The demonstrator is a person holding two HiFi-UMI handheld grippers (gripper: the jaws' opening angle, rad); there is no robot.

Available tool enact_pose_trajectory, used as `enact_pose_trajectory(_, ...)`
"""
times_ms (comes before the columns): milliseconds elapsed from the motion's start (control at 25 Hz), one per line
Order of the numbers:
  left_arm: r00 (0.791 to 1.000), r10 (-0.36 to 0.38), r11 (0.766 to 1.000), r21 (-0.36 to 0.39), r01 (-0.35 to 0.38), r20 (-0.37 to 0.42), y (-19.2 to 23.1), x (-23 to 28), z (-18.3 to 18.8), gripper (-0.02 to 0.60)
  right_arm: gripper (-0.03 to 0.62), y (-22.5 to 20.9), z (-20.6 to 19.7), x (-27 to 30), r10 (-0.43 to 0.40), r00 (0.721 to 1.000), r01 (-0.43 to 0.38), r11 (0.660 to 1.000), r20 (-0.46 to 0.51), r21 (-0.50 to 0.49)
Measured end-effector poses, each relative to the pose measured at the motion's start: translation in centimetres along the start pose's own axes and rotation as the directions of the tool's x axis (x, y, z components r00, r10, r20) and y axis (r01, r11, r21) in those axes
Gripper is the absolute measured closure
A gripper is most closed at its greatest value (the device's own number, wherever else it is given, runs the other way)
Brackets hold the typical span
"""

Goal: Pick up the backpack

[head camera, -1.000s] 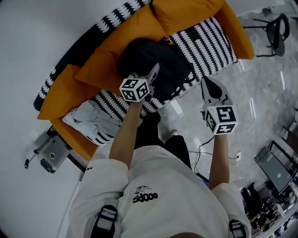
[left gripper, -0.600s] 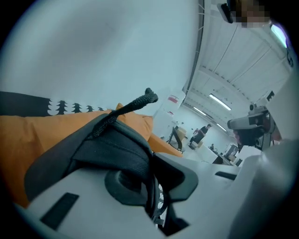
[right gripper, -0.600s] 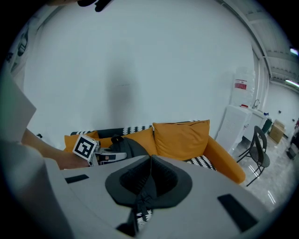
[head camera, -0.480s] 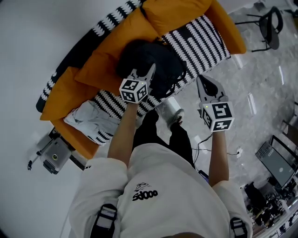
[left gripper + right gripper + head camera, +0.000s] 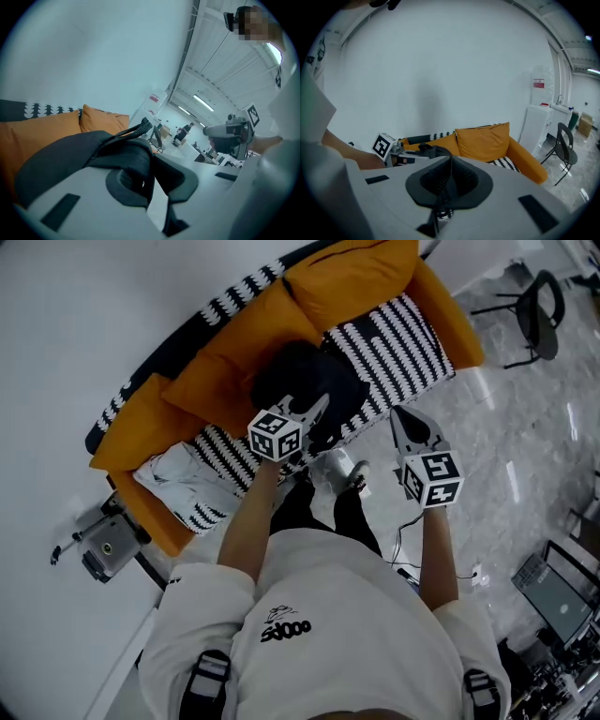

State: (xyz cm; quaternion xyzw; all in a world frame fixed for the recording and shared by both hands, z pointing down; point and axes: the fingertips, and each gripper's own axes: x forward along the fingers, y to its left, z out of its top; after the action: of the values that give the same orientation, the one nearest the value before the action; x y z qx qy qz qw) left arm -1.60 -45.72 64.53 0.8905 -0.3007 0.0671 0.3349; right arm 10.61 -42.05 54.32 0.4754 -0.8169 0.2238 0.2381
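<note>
While the person stands facing the sofa (image 5: 457, 326), both tools are held out in front. The right gripper (image 5: 397, 420) hangs over the pale floor (image 5: 525, 456) with its fingers (image 5: 384, 197) pressed together on nothing, well apart from the backpack (image 5: 295, 376). The left gripper (image 5: 319, 405) reaches over the front edge of the seat, its fingers (image 5: 93, 197) also closed to a thin seam. The black backpack lies right at their tips, its fabric bulging over the left-hand finger, and I cannot tell whether a fold is pinched. Its carry loop (image 5: 136, 130) sticks up just beyond. The pack rests on the black-and-white striped seat (image 5: 394, 329), leaning against the orange back cushions (image 5: 234, 343). A crumpled grey cloth (image 5: 178, 479) lies at the sofa's far left end. Past the sofa's right arm stand a black chair (image 5: 536, 307) and a white unit (image 5: 536, 117) with a red label (image 5: 538, 84), its print too small to read.
</note>
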Motion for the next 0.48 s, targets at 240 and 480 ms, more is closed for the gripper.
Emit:
enact_pose_trajectory(240, 0.997, -0.077, 0.996, -0.047, 0.078, 0.016, -5.1, 0.8, 1.2, 0.528, 0.559, 0.4, -1.3, -2.2, 0.107, 0.994, -0.107, 0.994, 0.009, -0.031)
enact_pose_trajectory(480, 0.996, -0.089, 0.996, -0.013, 0.090, 0.024, -8.7, 0.8, 2.3, 0.528, 0.559, -0.2, -2.4, -5.1, 0.121, 0.992, -0.120, 0.992, 0.024, -0.041)
